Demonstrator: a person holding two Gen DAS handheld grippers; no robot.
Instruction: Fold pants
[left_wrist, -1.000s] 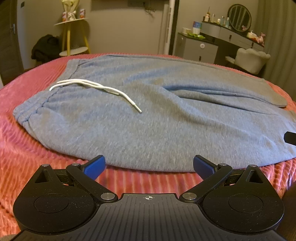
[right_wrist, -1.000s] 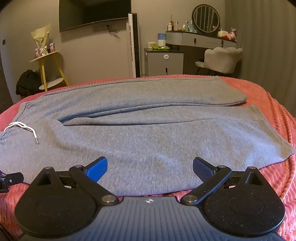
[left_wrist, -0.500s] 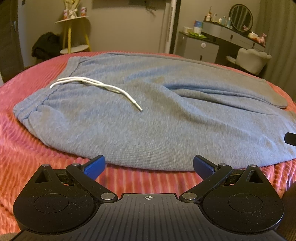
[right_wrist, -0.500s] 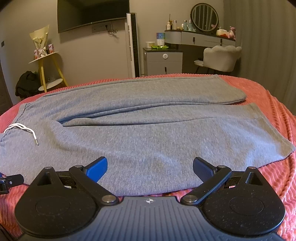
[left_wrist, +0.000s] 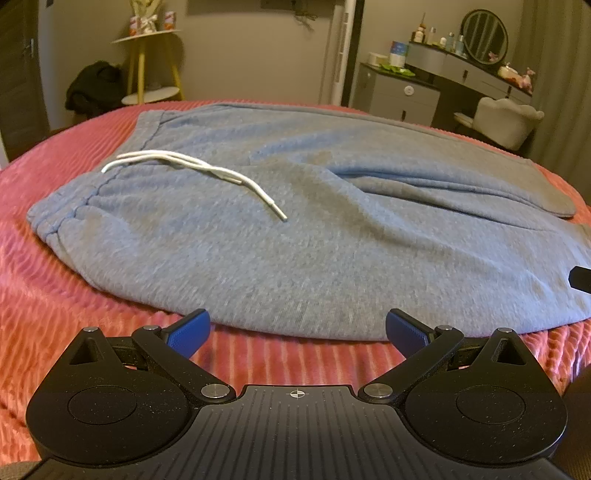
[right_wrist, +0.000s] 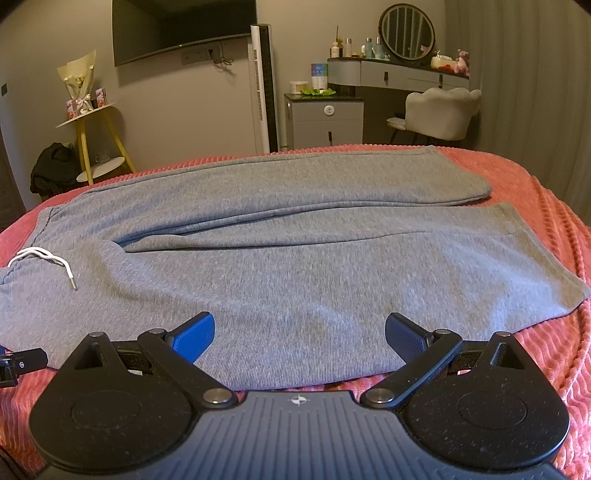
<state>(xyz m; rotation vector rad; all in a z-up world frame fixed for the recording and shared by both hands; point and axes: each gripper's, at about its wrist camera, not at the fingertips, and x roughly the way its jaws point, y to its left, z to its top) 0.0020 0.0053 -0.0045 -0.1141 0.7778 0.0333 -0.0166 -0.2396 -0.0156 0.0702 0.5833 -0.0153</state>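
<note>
Pants (left_wrist: 295, 229) unmoved on bedspread (left_wrist: 55, 295) | left gripper (left_wrist: 297, 328) apart, unchanged | right gripper (right_wrist: 300, 330) apart, unchanged

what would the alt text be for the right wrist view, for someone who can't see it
Grey sweatpants lie spread flat on a red ribbed bedspread, legs side by side running to the right, white drawstring at the waistband on the left. The open right gripper hangs over the near edge of the pants, holding nothing. A bedroom wall, dresser and chair sit behind.
</note>
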